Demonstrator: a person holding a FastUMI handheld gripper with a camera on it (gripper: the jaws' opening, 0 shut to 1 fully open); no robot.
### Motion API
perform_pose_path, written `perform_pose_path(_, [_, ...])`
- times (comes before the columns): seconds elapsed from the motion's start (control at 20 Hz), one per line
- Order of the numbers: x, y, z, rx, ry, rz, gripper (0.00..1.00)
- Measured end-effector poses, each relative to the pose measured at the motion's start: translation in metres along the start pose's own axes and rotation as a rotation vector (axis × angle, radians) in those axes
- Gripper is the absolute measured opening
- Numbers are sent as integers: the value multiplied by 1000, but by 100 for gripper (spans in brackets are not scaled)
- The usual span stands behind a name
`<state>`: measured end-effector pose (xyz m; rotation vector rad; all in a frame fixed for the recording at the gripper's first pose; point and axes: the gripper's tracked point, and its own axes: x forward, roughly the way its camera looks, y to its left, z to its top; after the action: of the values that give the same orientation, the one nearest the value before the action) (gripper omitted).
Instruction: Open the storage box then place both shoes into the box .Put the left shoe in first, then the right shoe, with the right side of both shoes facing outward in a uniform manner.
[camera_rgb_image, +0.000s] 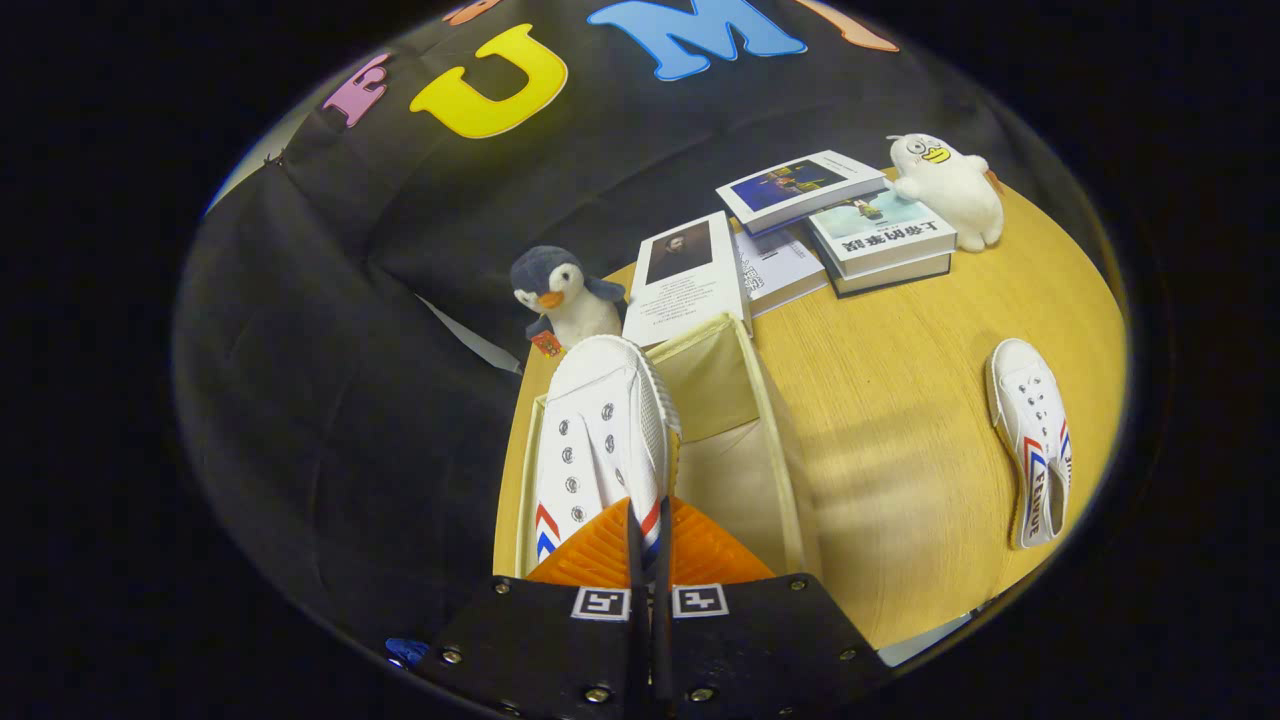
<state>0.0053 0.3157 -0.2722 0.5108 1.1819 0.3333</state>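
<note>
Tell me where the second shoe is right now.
In the gripper view, the second shoe lies on its own on the wooden table, off to the right of the open box, nearer than the stack of books.

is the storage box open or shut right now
Open: the storage box shows its pale inside and no lid on top, and the hand-held gripper holds a white shoe over it.

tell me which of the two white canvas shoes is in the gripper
The white canvas shoe clamped between the gripper fingers, hanging over the open beige fabric storage box. The other white shoe lies alone on the round wooden table, well off to the side.
</note>
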Motion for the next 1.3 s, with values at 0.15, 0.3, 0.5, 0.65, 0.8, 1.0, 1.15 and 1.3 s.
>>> perform_pose_path(0.15, [17,7,-11,-9,23,-16,1])
perform_pose_path(0.3, [31,8,-23,-11,53,-44,1])
perform_pose_path(0.5, [46,7,-33,-1,78,-74,1])
perform_pose_path(0.65, [57,5,-37,5,90,-97,1])
perform_pose_path(0.8, [66,6,-43,3,108,-108,1])
perform_pose_path(1.0, [78,0,-58,-22,161,-137,1])
perform_pose_path(1.15, [82,0,-61,-21,166,-117,2])
perform_pose_path(1.3, [78,17,-60,-26,165,-31,28])
